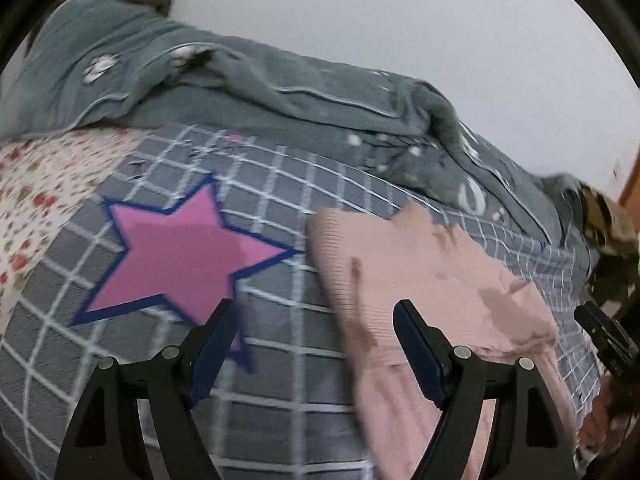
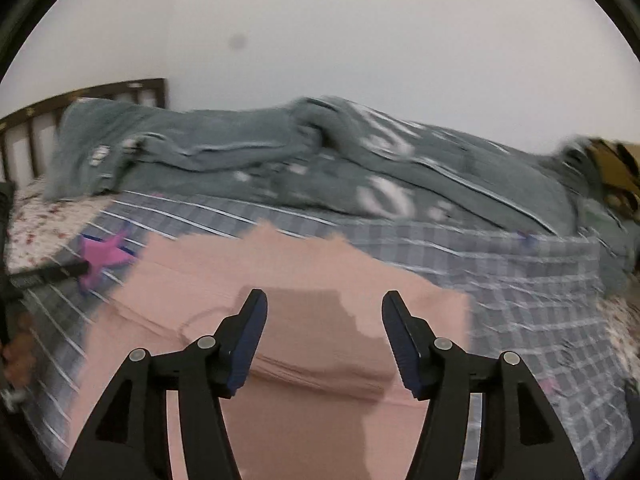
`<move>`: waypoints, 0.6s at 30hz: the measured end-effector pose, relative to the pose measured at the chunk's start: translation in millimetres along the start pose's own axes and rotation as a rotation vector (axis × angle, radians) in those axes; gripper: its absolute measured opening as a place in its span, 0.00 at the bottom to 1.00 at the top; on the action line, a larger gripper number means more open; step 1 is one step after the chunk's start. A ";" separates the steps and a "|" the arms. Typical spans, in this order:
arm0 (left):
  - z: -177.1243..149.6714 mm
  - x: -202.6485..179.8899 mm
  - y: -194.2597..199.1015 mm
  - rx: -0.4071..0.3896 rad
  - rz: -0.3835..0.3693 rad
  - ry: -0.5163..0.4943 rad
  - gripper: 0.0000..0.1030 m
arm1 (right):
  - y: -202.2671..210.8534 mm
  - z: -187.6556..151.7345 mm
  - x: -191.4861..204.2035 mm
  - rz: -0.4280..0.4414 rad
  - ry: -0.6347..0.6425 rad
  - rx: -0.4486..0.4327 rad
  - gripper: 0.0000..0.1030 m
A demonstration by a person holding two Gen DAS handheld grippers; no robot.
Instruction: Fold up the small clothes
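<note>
While both pairs of fingers stand released with nothing between them, the pink garment (image 2: 288, 320) lies flat on the bed beneath them. In the right wrist view the right gripper (image 2: 324, 300) hangs over the middle of that pink knit, its blue-padded fingers (image 2: 250, 344) parted and no cloth caught between them; whether the tips touch the fabric cannot be told through the blur. The garment spreads out ahead of the fingers and below them, with a fold line running across it and a darker shadow patch between the tips.

In the left wrist view the left gripper (image 1: 314, 310) is spread wide and empty too. Its left finger (image 1: 210, 352) stands over the grey checked sheet (image 1: 280, 200), near a point of the pink star (image 1: 180, 256) printed on it, and its right finger sits over the left part of the pink garment (image 1: 432, 272), whose ribbed edge lies just right of the star's tip. At the right edge of this view a black tool (image 1: 604, 340), apparently the other gripper, shows beside the garment.

Beyond the garment, a rumpled grey-green quilt (image 2: 320, 152) is heaped along the far side of the bed. A floral sheet (image 1: 44, 192) shows at the left, and a dark wooden headboard (image 2: 80, 100) stands against the white wall (image 2: 360, 40).
</note>
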State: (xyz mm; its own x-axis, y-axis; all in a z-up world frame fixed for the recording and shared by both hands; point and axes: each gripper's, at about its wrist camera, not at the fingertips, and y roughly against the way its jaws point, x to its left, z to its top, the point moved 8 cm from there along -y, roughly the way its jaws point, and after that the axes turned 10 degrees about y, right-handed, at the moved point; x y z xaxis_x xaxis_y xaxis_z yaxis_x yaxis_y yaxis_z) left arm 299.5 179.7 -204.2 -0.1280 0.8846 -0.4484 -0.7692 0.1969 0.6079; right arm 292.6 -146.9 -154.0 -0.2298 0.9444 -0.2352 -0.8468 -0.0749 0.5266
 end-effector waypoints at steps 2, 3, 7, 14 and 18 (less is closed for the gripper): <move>-3.4 -15.0 -6.1 -0.004 0.007 -0.048 0.75 | -5.4 -20.2 -32.3 -0.030 -0.038 0.048 0.57; -4.6 -20.5 -8.6 -0.010 0.020 -0.069 0.75 | -7.5 -31.2 -46.0 -0.035 -0.061 0.065 0.57; -5.9 -33.4 -20.2 -0.005 0.029 -0.077 0.75 | -21.3 -73.1 -83.2 -0.006 -0.160 0.126 0.57; -10.4 -36.1 -44.7 0.013 0.128 -0.120 0.76 | -61.7 -79.0 -71.3 0.075 -0.089 0.217 0.45; -16.3 -27.3 -59.7 0.062 0.172 -0.120 0.78 | -71.8 -81.1 -83.0 0.096 -0.172 0.221 0.22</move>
State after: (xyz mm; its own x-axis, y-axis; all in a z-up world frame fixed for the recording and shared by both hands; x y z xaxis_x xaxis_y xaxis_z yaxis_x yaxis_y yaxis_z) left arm 338.7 137.0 -238.9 -0.1757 0.9507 -0.2556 -0.7019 0.0611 0.7097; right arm 333.5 -245.9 -238.4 -0.2031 0.9782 -0.0435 -0.6957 -0.1129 0.7094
